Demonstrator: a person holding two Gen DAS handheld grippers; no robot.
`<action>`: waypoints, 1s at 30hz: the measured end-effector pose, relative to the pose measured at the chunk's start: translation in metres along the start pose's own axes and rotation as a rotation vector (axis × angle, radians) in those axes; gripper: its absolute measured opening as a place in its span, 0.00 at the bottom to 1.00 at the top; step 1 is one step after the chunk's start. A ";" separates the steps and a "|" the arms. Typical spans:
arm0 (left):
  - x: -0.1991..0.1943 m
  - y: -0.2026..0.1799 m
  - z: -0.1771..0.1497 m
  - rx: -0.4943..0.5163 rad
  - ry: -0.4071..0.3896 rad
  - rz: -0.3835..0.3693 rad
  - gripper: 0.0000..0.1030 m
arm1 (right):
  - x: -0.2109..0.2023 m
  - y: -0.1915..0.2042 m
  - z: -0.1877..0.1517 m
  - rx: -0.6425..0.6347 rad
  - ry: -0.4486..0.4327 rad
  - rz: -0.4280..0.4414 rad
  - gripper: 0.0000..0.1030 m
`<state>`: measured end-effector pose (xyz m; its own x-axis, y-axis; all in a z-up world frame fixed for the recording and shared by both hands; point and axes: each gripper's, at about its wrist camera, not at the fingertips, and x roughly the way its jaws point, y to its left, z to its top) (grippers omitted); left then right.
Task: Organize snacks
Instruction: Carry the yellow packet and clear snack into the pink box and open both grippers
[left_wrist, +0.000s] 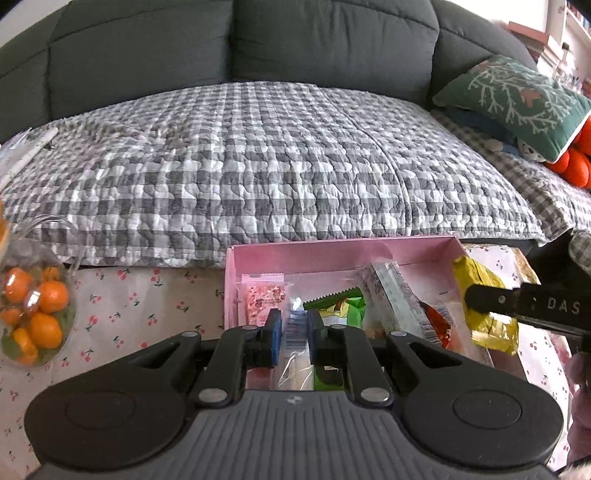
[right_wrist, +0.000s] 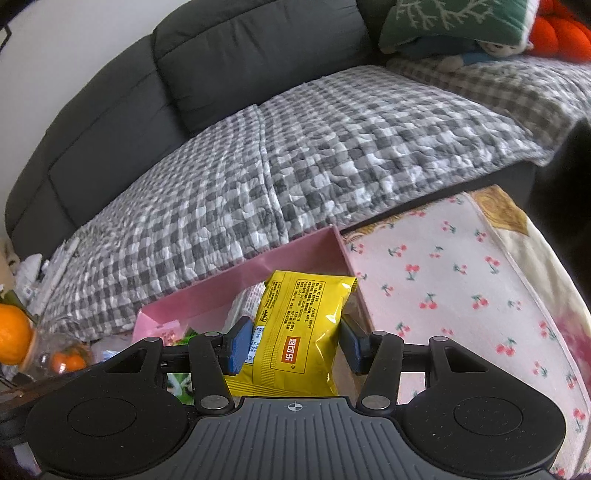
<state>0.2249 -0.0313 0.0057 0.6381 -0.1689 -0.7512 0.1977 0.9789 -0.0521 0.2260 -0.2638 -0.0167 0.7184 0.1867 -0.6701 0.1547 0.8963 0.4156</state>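
A pink box (left_wrist: 343, 248) stands on the cherry-print tablecloth and holds several snack packets: a pink one (left_wrist: 264, 295), a green one (left_wrist: 341, 306), a silver one (left_wrist: 393, 295). My left gripper (left_wrist: 293, 334) is shut on a clear plastic packet (left_wrist: 295, 332) over the box's near side. My right gripper (right_wrist: 293, 345) is shut on a yellow snack packet (right_wrist: 303, 332) and holds it over the box's right end (right_wrist: 341, 243). In the left wrist view the yellow packet (left_wrist: 487, 306) and right fingers (left_wrist: 491, 299) show at the right.
A clear bag of mandarins (left_wrist: 33, 306) lies left of the box. A sofa with a grey checked quilt (left_wrist: 266, 158) runs behind the table. A green cushion (left_wrist: 517, 99) and orange plush (left_wrist: 576, 162) sit at the right. Cherry-print cloth (right_wrist: 461, 288) spreads right of the box.
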 end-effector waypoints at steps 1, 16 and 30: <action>0.002 0.000 0.001 -0.001 0.000 -0.005 0.15 | 0.003 0.001 0.001 -0.007 -0.003 -0.002 0.49; 0.003 0.002 0.001 -0.008 -0.005 -0.006 0.51 | 0.003 -0.003 0.002 0.070 0.002 0.012 0.70; -0.044 -0.001 -0.016 0.004 -0.012 -0.014 0.80 | -0.053 0.022 -0.026 -0.040 0.042 -0.019 0.82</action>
<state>0.1845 -0.0232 0.0279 0.6438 -0.1843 -0.7426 0.2098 0.9759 -0.0602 0.1736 -0.2439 0.0116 0.6861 0.1853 -0.7035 0.1405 0.9151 0.3781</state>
